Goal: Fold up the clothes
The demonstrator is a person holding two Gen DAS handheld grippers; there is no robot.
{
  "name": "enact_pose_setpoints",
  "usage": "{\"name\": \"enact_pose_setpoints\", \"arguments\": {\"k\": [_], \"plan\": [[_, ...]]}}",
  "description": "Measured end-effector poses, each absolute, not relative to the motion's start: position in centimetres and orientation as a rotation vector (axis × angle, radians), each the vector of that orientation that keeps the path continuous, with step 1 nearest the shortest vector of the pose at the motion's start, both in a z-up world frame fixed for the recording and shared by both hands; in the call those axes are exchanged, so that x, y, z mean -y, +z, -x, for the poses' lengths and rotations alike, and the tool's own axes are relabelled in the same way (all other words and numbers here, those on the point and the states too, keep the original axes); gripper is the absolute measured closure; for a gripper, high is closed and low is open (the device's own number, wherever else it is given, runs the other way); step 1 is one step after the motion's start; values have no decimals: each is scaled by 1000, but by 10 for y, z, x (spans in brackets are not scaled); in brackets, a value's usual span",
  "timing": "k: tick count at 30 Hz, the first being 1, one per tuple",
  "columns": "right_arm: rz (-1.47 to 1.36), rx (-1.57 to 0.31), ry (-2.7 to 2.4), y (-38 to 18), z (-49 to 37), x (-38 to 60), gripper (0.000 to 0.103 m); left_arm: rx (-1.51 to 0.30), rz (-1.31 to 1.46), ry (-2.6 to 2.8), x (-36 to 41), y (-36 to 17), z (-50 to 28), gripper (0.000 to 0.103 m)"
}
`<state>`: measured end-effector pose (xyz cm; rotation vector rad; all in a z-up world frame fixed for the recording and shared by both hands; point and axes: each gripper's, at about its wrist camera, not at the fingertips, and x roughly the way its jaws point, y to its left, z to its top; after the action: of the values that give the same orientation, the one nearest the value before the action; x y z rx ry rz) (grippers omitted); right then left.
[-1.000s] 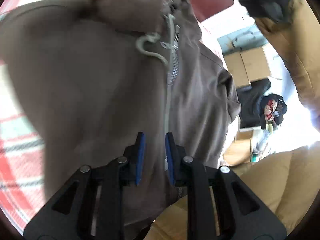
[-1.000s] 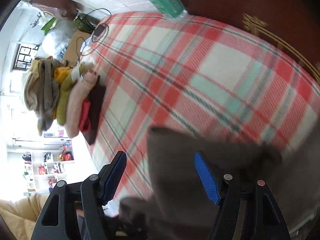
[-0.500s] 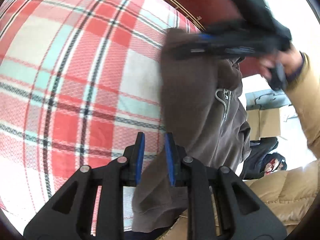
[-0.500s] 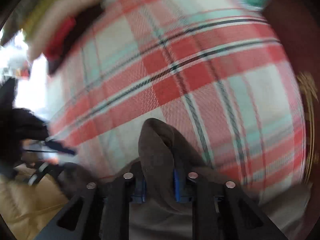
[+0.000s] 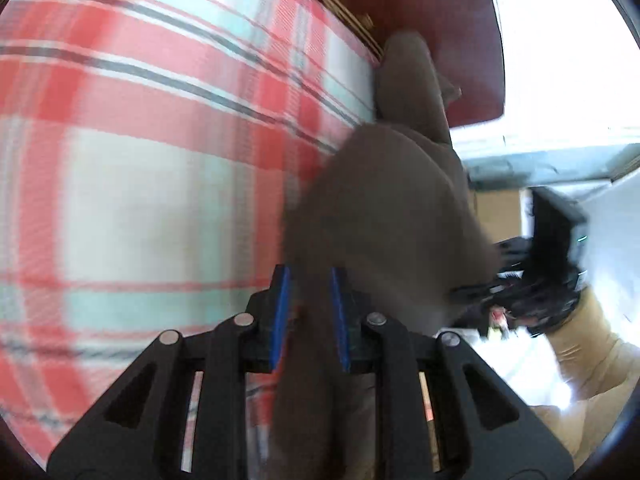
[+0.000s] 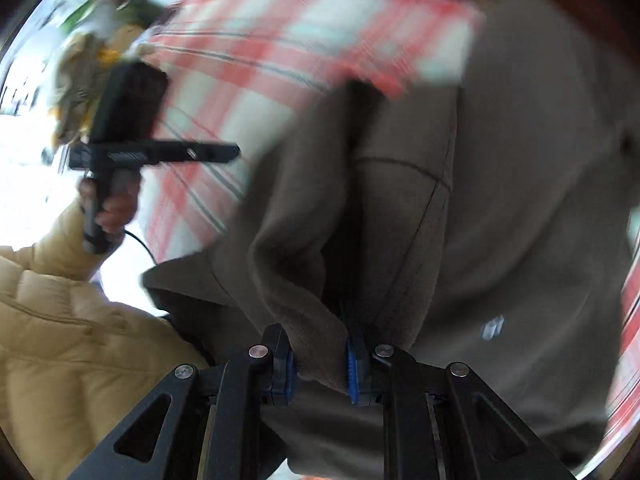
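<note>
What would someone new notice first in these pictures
A brown hoodie fills the right wrist view, a fold pinched in the right gripper. In the left view the left gripper clamps another part of it over a red plaid bedspread.

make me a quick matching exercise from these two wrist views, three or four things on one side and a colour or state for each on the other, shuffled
Things:
1. brown garment
2. bed cover
3. left gripper
4. puffer jacket sleeve

States or colours:
A. tan
B. shut on cloth
C. red, white and teal plaid
D. gripped at two places

Pairs: 1-D, 2-C, 3-B, 4-A

The right gripper holds the garment too.
</note>
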<state>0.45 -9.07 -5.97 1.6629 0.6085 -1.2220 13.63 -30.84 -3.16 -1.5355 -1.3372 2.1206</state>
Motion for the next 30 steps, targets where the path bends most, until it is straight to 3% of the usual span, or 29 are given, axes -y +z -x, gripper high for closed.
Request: {"name": "enact_pose_setpoints", "arguments": {"k": [3, 6, 7, 8, 9, 10, 14, 17, 20, 24, 25, 30], "plan": [[-1636, -577, -1239, -65, -4, 84, 85, 1316, 1594, 2087, 297, -43, -117, 50], [-1618, -629, -1215, -59, -6, 87, 82, 1306, 1591, 2068, 288, -47, -109, 46], [-1617, -641, -1194, -56, -6, 91, 78, 1291, 1595, 2072, 285, -47, -107, 50], [-1603, -650, -1188, -47, -4, 98, 75, 1275, 1599, 2076, 281, -47, -104, 69], [-1586, -658, -1184, -36, 0, 106, 70, 1260, 1602, 2080, 277, -47, -102, 80], [-1569, -666, -1180, -26, 3, 114, 60, 1231, 1608, 2090, 271, -44, -100, 81], [-1383, -508, -1269, 29, 38, 169, 35, 1170, 1607, 2118, 249, -33, -99, 81], [-1507, -560, -1231, -4, 54, 221, 32, 1184, 1589, 2129, 240, -30, -102, 81], [-1647, -745, -1156, -63, 47, 250, 36, 1245, 1559, 2118, 240, -32, -109, 81], [-1677, -813, -1117, -103, 33, 272, 81, 1274, 1559, 2105, 246, -36, -123, 81], [-1663, -804, -1126, -100, 32, 274, 87, 1279, 1556, 2106, 248, -35, -128, 81], [-1501, -617, -1127, -28, 21, 273, 92, 1387, 1433, 2129, 283, -21, -180, 81]]}}
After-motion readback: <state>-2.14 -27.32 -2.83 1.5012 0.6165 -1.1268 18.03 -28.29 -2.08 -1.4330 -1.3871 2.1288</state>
